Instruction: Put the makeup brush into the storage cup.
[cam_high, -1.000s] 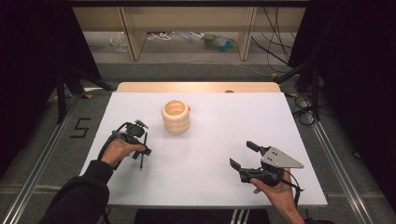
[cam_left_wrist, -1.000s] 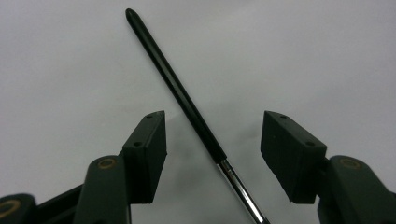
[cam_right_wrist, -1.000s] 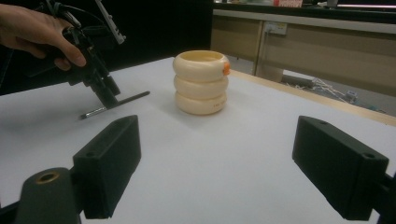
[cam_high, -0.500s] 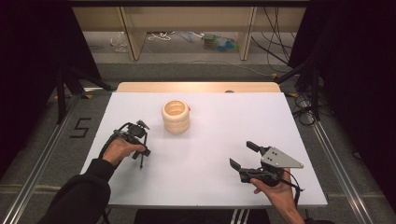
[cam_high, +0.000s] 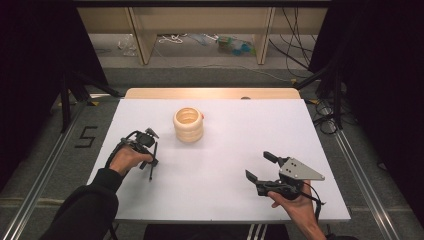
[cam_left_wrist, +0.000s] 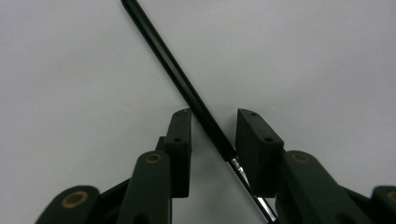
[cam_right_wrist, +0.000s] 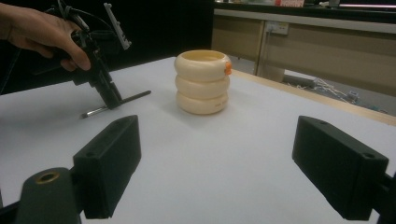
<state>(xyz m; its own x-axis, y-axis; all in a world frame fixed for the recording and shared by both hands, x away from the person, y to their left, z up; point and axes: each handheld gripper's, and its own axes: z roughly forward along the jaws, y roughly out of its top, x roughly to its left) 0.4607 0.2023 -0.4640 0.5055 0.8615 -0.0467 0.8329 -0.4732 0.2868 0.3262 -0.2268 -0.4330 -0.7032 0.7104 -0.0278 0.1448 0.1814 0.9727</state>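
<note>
A thin black paintbrush (cam_high: 150, 175) with a metal ferrule lies on the white table (cam_high: 225, 135) at the left. My left gripper (cam_high: 151, 161) points down over it. In the left gripper view the brush handle (cam_left_wrist: 177, 74) runs between the two jaws, which stand apart on either side without pressing it; the gripper (cam_left_wrist: 212, 126) is open. The right gripper view shows that gripper (cam_right_wrist: 112, 100) standing on the brush (cam_right_wrist: 135, 96). A cream ringed holder (cam_high: 188, 125) stands upright at the middle back. My right gripper (cam_high: 259, 165) hovers open and empty near the front right, facing the holder (cam_right_wrist: 202, 81).
A small orange piece (cam_right_wrist: 228, 68) sits on the holder's rim. A wooden strip (cam_high: 210, 93) borders the table's far edge, with shelving and cables on the floor beyond. Bare white surface lies between the two grippers.
</note>
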